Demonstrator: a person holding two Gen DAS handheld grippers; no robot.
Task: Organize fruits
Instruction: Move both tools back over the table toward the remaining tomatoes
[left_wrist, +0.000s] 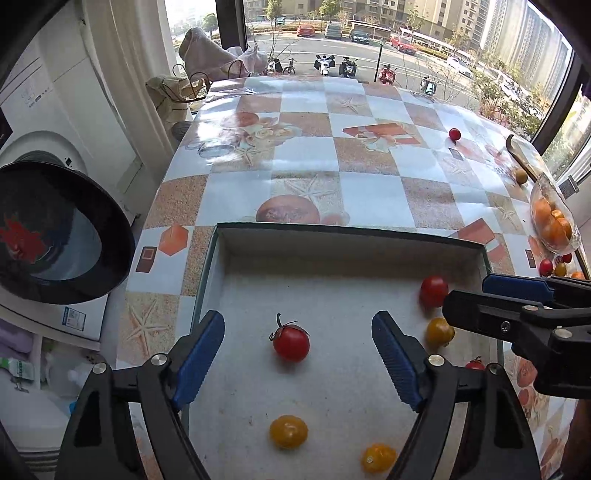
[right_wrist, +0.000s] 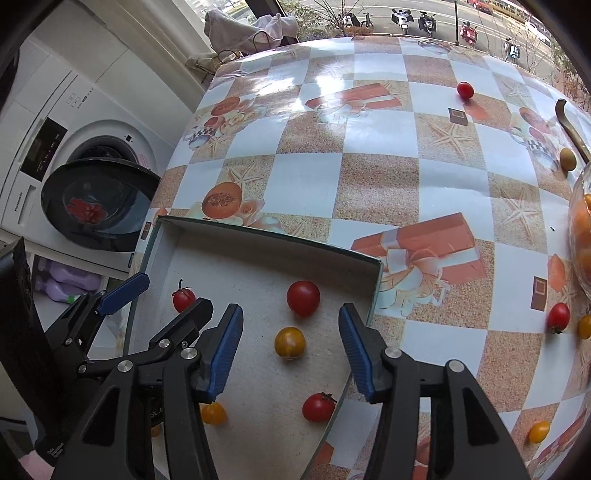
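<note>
A shallow cardboard box (left_wrist: 347, 236) (right_wrist: 258, 236) sits at the table's near edge and holds several red and yellow cherry tomatoes. My left gripper (left_wrist: 298, 356) is open and empty, hovering over a stemmed red tomato (left_wrist: 291, 344) (right_wrist: 183, 298) in the box. My right gripper (right_wrist: 291, 350) is open and empty above a yellow tomato (right_wrist: 290, 342) (left_wrist: 439, 332) and near a red one (right_wrist: 303, 297) (left_wrist: 433, 291); it enters the left wrist view from the right (left_wrist: 476, 295). Loose tomatoes lie on the table: a red one far off (right_wrist: 465, 89) (left_wrist: 454, 133) and a red one at right (right_wrist: 558, 316).
A clear bag of oranges (left_wrist: 552, 218) lies at the table's right edge, with an olive-coloured fruit (right_wrist: 567, 159) and a curved handle (right_wrist: 570, 125) behind it. A washing machine with its door open (right_wrist: 96, 203) stands left of the table. A window is behind.
</note>
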